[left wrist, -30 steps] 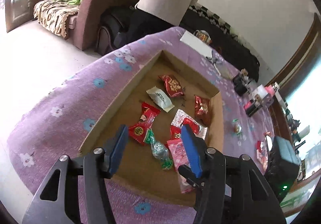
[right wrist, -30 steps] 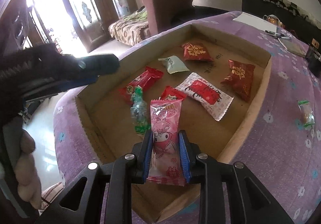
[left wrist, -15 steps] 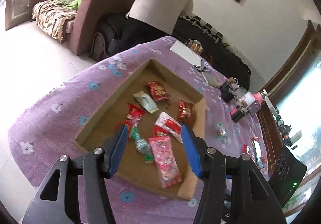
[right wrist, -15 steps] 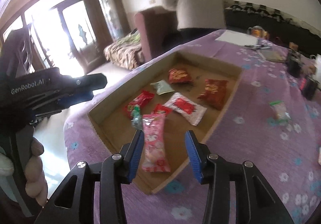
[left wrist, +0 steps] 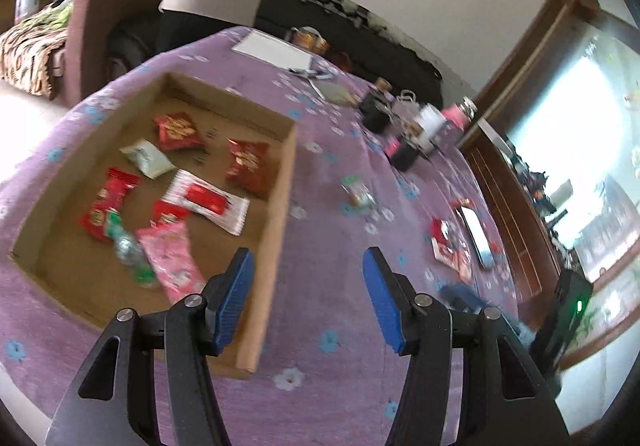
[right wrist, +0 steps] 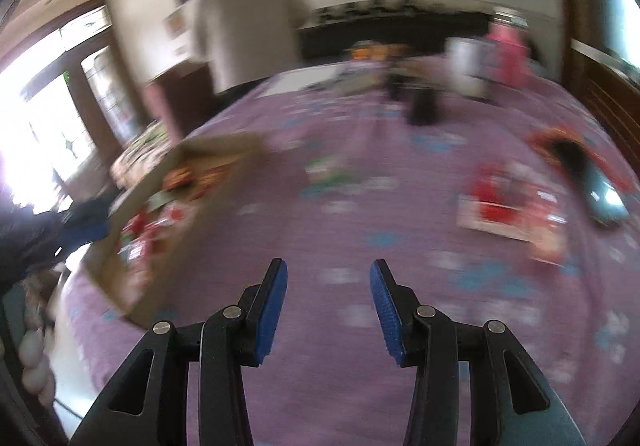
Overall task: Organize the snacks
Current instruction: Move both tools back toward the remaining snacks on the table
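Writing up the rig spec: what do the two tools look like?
Both match. Left tool and right tool: black angular linkage arms with triangular cutouts and silver pivot pins, two fingers each faced with ribbed blue pads. No cables or sleeves visible.

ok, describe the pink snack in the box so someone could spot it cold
Find the shallow cardboard box on the purple flowered tablecloth. The pink snack packet lies flat near its front edge, beside a green-and-silver wrapped candy. It is the only pink wrapper; the others are red or white.
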A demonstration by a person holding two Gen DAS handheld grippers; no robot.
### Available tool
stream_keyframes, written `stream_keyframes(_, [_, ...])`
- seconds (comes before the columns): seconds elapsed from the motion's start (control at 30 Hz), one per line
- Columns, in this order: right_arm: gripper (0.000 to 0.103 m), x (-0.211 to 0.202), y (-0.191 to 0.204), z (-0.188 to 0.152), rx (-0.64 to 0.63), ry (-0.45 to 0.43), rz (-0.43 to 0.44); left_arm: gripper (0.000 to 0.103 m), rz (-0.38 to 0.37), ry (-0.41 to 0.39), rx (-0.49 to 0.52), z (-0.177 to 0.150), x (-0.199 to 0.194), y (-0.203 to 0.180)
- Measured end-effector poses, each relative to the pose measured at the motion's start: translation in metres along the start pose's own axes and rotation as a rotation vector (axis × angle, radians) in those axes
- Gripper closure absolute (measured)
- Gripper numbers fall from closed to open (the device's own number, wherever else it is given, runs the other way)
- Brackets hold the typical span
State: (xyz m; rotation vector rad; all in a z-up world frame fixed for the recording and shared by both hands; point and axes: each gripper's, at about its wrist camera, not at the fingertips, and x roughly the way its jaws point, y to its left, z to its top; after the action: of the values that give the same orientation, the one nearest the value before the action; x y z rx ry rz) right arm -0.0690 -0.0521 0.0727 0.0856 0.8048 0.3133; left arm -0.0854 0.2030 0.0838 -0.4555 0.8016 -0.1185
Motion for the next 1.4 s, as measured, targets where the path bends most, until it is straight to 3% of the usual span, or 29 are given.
stream_keyframes(0.17, [0.058, -0.009, -0.082, 0.014, 0.128, -0.028, -0.140, 0.048, -0.007, 0.036, 0.013, -0.010, 0.014, -0.010])
stream_keyframes(0.4, [0.056, 0.013, -0.135, 0.051, 0.244, -0.037, -0.164, 0.048, 0.005, 0.051, 0.043, -0.012, 0.020, -0.021])
stream_keyframes(0.57, [0.056, 0.051, -0.130, 0.073, 0.239, 0.006, -0.104, 0.048, 0.034, 0.053, 0.065, -0.013, 0.022, -0.022])
stream_keyframes(0.8, [0.056, 0.102, -0.112, 0.073, 0.143, 0.086, -0.200, 0.048, 0.063, 0.054, 0.140, 0.013, 0.032, -0.047])
stream_keyframes(0.93, [0.059, 0.111, -0.109, 0.070, 0.107, 0.098, -0.206, 0.048, 0.029, 0.107, 0.134, 0.034, 0.067, -0.062])
stream_keyframes(1.03, [0.080, 0.111, -0.113, 0.069, 0.114, 0.096, -0.194, 0.048, 0.008, 0.169, 0.113, 0.044, 0.111, -0.072])
stream_keyframes(1.13, [0.080, 0.109, -0.119, 0.069, 0.140, 0.090, -0.162, 0.048, 0.006, 0.202, 0.095, 0.051, 0.148, -0.079])
stream_keyframes(1.4, [0.080, 0.107, -0.124, 0.068, 0.157, 0.095, -0.117, 0.048, 0.078, 0.208, 0.169, 0.061, 0.208, -0.100])
